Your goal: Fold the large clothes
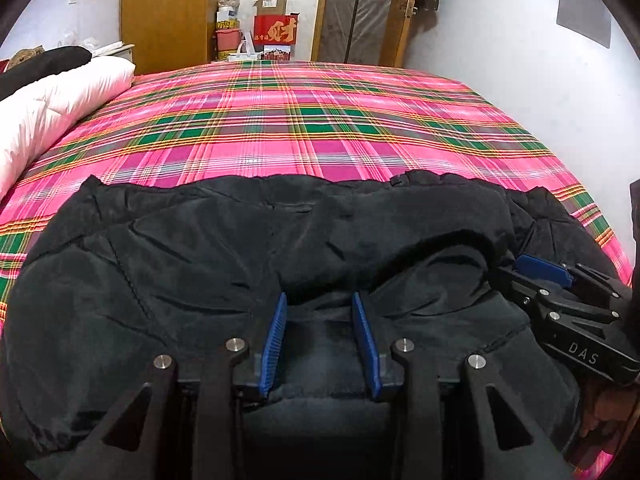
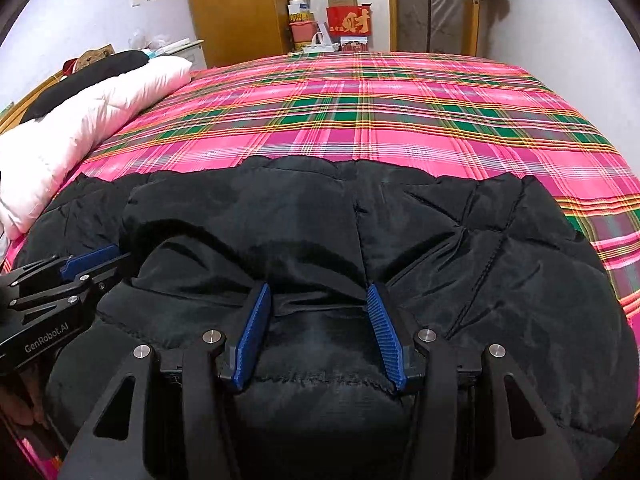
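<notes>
Both grippers clamp the near hem of the black padded jacket [image 1: 260,240], which lies spread across the pink plaid bed [image 1: 320,120]. The left gripper [image 1: 320,312] pinches a thick fold between its blue pads; the right gripper [image 2: 320,304] does likewise, just beside it (white quilt [image 2: 100,96] bunched far left).

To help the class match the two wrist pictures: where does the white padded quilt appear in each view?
Left wrist view: white padded quilt at the left edge, above the black jacket.
Right wrist view: quilt at upper left, further in from the edge.
Shared landmark: red box with gold character beyond the bed.
</notes>
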`<state>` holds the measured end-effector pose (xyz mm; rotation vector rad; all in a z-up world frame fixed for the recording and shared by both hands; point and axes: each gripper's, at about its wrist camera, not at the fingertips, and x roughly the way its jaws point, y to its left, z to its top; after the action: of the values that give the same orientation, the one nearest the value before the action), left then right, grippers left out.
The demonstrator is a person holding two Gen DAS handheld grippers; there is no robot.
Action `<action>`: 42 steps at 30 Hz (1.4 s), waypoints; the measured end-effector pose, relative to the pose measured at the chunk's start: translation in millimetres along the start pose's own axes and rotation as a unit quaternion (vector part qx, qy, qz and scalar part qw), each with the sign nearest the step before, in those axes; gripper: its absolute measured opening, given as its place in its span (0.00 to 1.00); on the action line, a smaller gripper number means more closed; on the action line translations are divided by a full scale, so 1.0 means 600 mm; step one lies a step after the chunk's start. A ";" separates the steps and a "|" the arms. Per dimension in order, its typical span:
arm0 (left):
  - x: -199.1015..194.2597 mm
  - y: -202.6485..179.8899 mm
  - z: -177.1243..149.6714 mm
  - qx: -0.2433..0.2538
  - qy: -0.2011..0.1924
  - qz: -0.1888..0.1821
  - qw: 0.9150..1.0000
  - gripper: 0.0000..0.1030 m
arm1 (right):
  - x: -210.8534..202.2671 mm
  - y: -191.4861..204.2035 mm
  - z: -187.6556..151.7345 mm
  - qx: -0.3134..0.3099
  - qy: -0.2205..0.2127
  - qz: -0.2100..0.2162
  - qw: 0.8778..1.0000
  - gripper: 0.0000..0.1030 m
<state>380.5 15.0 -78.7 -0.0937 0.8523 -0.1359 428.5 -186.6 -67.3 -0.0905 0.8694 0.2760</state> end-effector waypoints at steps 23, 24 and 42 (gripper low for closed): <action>-0.130 0.050 0.011 -0.013 -0.037 0.007 0.999 0.36 | -0.157 -0.035 0.007 -0.006 -0.040 -0.009 0.999 0.50; -0.142 0.065 0.006 -0.014 -0.043 0.016 0.999 0.36 | -0.168 -0.047 -0.002 -0.003 -0.042 -0.018 0.999 0.50; -0.201 0.197 -0.078 -0.069 -0.032 0.074 0.994 0.36 | -0.219 -0.184 -0.098 0.066 -0.024 -0.055 0.996 0.72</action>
<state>276.2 149.1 -36.0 -0.1628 0.8010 0.0659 334.9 -330.3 -8.8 -0.0080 0.8305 0.1170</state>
